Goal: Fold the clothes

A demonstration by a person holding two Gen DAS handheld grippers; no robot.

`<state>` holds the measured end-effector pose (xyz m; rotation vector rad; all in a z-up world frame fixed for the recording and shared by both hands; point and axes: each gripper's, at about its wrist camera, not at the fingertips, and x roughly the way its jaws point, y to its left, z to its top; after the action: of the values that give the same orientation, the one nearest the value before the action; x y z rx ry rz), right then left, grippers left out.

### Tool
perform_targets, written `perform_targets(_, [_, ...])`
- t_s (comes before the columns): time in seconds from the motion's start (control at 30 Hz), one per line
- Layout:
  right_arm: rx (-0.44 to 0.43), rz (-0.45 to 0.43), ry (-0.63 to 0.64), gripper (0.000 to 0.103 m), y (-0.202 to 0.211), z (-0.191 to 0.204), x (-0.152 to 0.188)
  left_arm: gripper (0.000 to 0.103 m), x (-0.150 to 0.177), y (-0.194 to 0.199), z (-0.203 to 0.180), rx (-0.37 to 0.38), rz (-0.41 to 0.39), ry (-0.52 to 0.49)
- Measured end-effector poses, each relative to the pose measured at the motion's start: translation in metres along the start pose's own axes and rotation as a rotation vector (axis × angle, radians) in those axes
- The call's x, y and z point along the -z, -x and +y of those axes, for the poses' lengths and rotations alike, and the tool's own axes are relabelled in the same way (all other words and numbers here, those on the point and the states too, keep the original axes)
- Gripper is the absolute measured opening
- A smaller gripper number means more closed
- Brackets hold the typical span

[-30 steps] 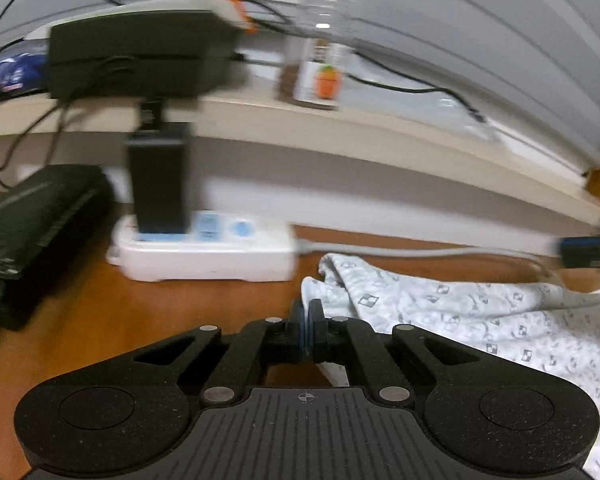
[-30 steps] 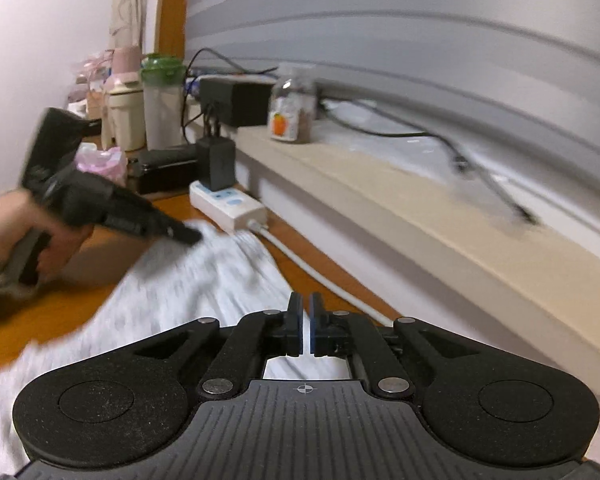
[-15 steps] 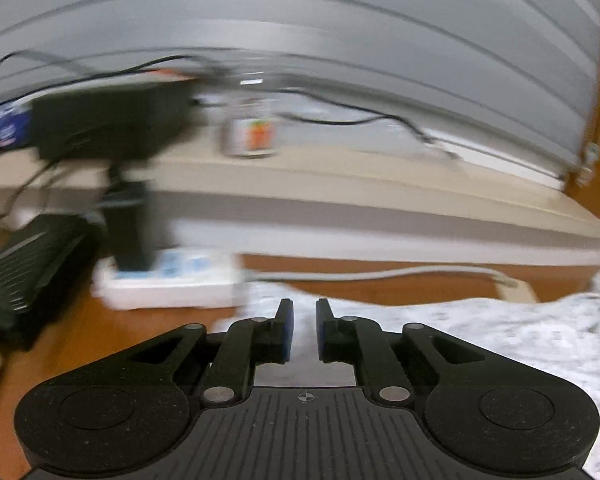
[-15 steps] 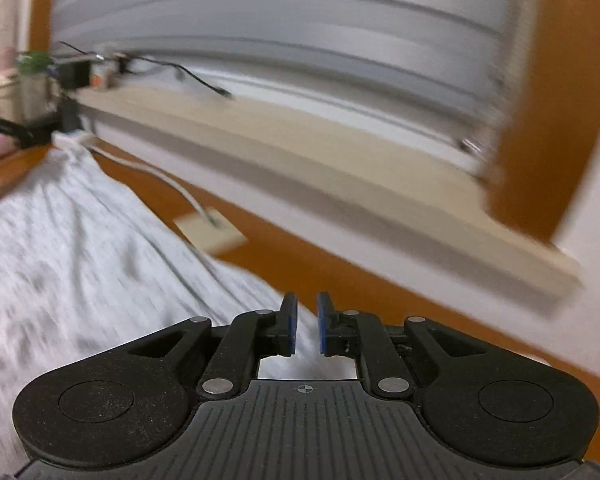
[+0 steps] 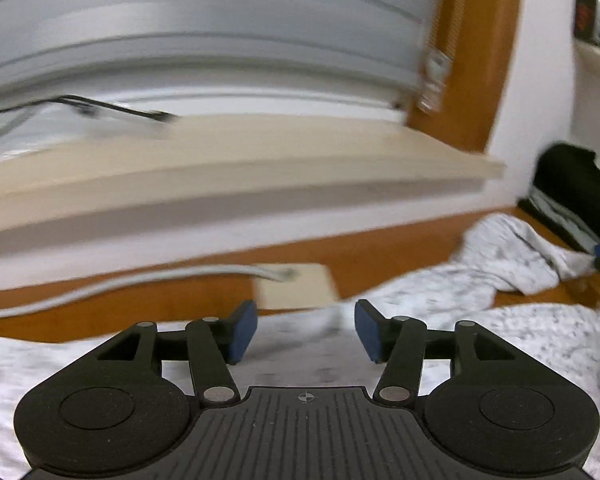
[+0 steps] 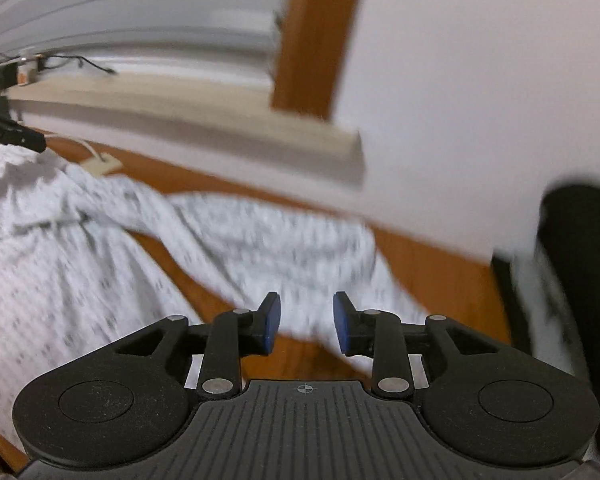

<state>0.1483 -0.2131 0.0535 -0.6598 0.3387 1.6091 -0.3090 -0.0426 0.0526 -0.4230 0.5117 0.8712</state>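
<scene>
1. A soft white patterned cotton garment (image 6: pixel 60 264) is spread rumpled on the orange wooden counter (image 6: pixel 432 256)
2. Both the left gripper (image 5: pixel 306 330) and the right gripper (image 6: pixel 306 322) are held with fingers wide, empty
3. Light, limp cloth is best pinched at a hem or corner

One patterned garment (image 5: pixel 520 332), two claws (image 5: pixel 306 330) (image 6: pixel 306 322)

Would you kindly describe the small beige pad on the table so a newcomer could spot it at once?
Start at the long pale shelf along the wall, then drop to the orange-brown table beneath it. The beige pad lies flat there, just beyond the patterned white garment; a white cable ends on it.
</scene>
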Motion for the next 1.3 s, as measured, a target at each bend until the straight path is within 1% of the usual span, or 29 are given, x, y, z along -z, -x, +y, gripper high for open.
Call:
perform_targets(0.1, [-0.007, 0.014, -0.027, 0.030, -0.019, -0.004, 0.020, 0.059, 0.011, -0.018, -0.022, 0.033, 0.021, -0.013])
perform_targets(0.13, [-0.004, 0.012, -0.029, 0.030, -0.025, -0.004, 0.024, 0.059, 0.014, -0.018, -0.021, 0.036, 0.017, -0.015])
perform_targets(0.2, [0.034, 0.002, -0.023, 0.031, -0.033, -0.006, 0.027, 0.060, 0.020, -0.019, -0.021, 0.041, 0.009, -0.020])
perform_targets(0.27, [0.063, -0.003, -0.033, 0.036, -0.039, -0.015, 0.026, 0.060, 0.027, -0.020, -0.020, 0.046, 0.002, -0.024])
perform_targets(0.33, [0.078, 0.003, -0.045, 0.044, -0.047, -0.023, 0.028, 0.061, 0.033, -0.021, -0.020, 0.051, -0.006, -0.028])
perform_targets(0.4, [0.042, 0.017, -0.044, 0.046, -0.053, -0.027, 0.031, 0.062, 0.039, -0.022, -0.019, 0.057, -0.013, -0.033])
perform_targets(0.43, [0.018, 0.025, -0.041, 0.049, -0.056, -0.027, 0.032, 0.063, 0.040, -0.023, -0.019, 0.063, -0.006, -0.041])
perform_targets(0.47, [-0.004, 0.031, -0.039, 0.049, -0.059, -0.027, 0.033, 0.063, 0.042, -0.023, -0.020, 0.069, 0.000, -0.049])
perform_targets(0.53, [-0.022, 0.023, -0.060, 0.050, -0.061, -0.027, 0.032, 0.063, 0.044, -0.020, -0.019, 0.084, 0.004, -0.069])
perform_targets(0.6, [-0.018, 0.032, -0.068, 0.049, -0.064, -0.026, 0.029, 0.063, 0.046, -0.018, -0.020, 0.089, 0.010, -0.095])
perform_targets(0.67, [-0.024, 0.043, -0.070, 0.034, -0.061, -0.029, 0.025, 0.063, 0.048, -0.016, -0.018, 0.102, 0.015, -0.110])
perform_targets(0.7, [-0.027, 0.049, -0.070, 0.012, -0.059, -0.031, 0.023, 0.063, 0.049, -0.014, -0.016, 0.108, 0.016, -0.117])
perform_targets(0.73, [-0.030, 0.055, -0.071, 0.003, -0.057, -0.032, 0.021, 0.063, 0.050, -0.012, -0.013, 0.114, 0.017, -0.123])
perform_targets(0.8, [-0.035, 0.064, -0.072, 0.003, -0.052, -0.035, 0.017, 0.063, 0.053, -0.008, -0.009, 0.126, 0.020, -0.136])
perform_targets(0.83, [-0.027, 0.043, -0.068, 0.003, -0.042, -0.039, 0.010, 0.063, 0.053, -0.007, -0.006, 0.132, 0.019, -0.126])
perform_targets(0.9, [0.004, -0.014, -0.070, 0.003, -0.018, -0.048, -0.008, 0.063, 0.053, -0.005, 0.000, 0.143, 0.016, -0.105])
perform_targets(0.97, [0.065, -0.093, -0.098, 0.003, 0.006, -0.064, -0.031, 0.063, 0.053, -0.003, 0.006, 0.155, 0.013, -0.084])
perform_targets(1.0, [0.102, -0.129, -0.116, 0.003, 0.016, -0.072, -0.042, 0.063, 0.053, -0.002, 0.009, 0.160, 0.012, -0.074])
perform_targets(1.07, [0.216, -0.169, -0.164, 0.003, 0.021, -0.091, -0.062, 0.063, 0.052, -0.001, 0.009, 0.148, 0.006, -0.072])
perform_targets(1.13, [0.287, -0.168, -0.228, 0.003, 0.009, -0.110, -0.078, 0.063, 0.052, -0.001, 0.008, 0.133, 0.007, -0.082])
perform_targets(1.2, [0.334, -0.119, -0.258, 0.004, -0.016, -0.121, -0.084, 0.063, 0.052, -0.001, 0.006, 0.125, 0.006, -0.090])
perform_targets(1.27, [0.367, -0.042, -0.292, 0.008, -0.042, -0.128, -0.078, 0.063, 0.051, -0.001, 0.007, 0.122, 0.004, -0.090])
perform_targets(1.3, [0.354, -0.034, -0.292, 0.011, -0.043, -0.125, -0.070, 0.064, 0.051, -0.001, 0.007, 0.122, 0.004, -0.088])
